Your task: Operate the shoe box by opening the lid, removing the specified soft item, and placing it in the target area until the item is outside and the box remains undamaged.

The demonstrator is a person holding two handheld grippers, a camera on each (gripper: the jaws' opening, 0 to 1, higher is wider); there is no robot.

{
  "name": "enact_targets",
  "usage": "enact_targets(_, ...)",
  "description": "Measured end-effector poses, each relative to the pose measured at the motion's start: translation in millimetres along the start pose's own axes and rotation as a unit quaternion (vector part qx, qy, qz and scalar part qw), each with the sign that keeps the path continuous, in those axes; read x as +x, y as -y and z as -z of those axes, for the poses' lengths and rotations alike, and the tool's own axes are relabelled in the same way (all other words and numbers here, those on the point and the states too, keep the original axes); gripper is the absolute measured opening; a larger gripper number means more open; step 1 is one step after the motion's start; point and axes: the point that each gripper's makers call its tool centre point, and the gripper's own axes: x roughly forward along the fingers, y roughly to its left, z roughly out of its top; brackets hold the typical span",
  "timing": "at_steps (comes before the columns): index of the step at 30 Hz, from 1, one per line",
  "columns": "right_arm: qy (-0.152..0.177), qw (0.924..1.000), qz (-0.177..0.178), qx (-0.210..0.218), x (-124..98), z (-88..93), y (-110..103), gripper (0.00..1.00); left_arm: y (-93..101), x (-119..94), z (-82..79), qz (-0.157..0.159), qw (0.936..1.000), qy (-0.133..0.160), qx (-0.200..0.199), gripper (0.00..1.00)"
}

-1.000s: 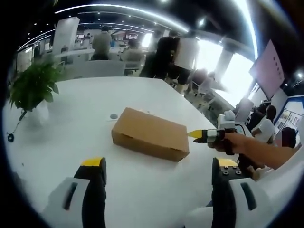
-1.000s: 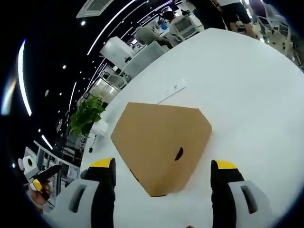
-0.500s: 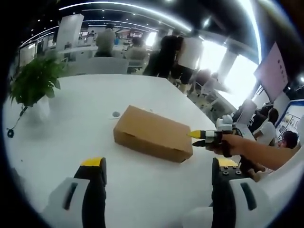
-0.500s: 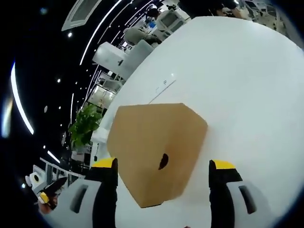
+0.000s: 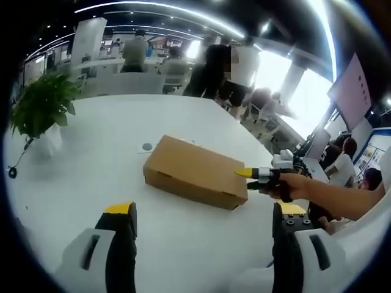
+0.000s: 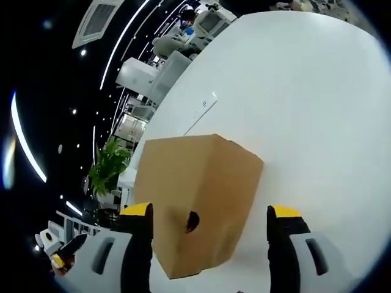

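One brown shoe box (image 5: 194, 171) is sitting on the big white table (image 5: 91, 183), and its lid is still shut. Nothing soft is out of it yet, so the job is only just starting.

The right gripper (image 5: 245, 175) is coming in at the short end of the box. In the left gripper view, a second ago its yellow tips were just beside that end; now they are sitting in front of the end of the box, maybe touching it. In that view the tips look close together, but they are too small to tell for sure. In the right gripper view, the box has grown bigger and is now sitting between the two jaws, which are standing wide apart and gripping nothing. The little round hole (image 6: 193, 221) in the end of the box has slid lower, toward the jaws. I think this means the right gripper is getting ready to lift the lid from that end.

The left gripper (image 5: 204, 217) is hanging back near the table, well apart from the box. Its jaws are wide apart and it is holding nothing. I think it may be needed to hold the box steady.

A green plant (image 5: 40, 110) is standing far off on the table.
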Motion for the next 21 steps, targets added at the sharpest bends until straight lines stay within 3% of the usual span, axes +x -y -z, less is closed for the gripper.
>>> enact_targets(10, 0.001, 0.9992, -0.022, 0.033, 9, 2.2, -1, 0.71, -1.6, -2, 2.8, 0.001, 0.9999, -0.009, -0.006, 0.94)
enact_targets(21, -0.001, 0.9990, -0.026, 0.037, 14, 7.7, -5, 0.65, 5.4, -4, -0.1, 0.008, 1.0000, 0.002, -0.005, 0.93)
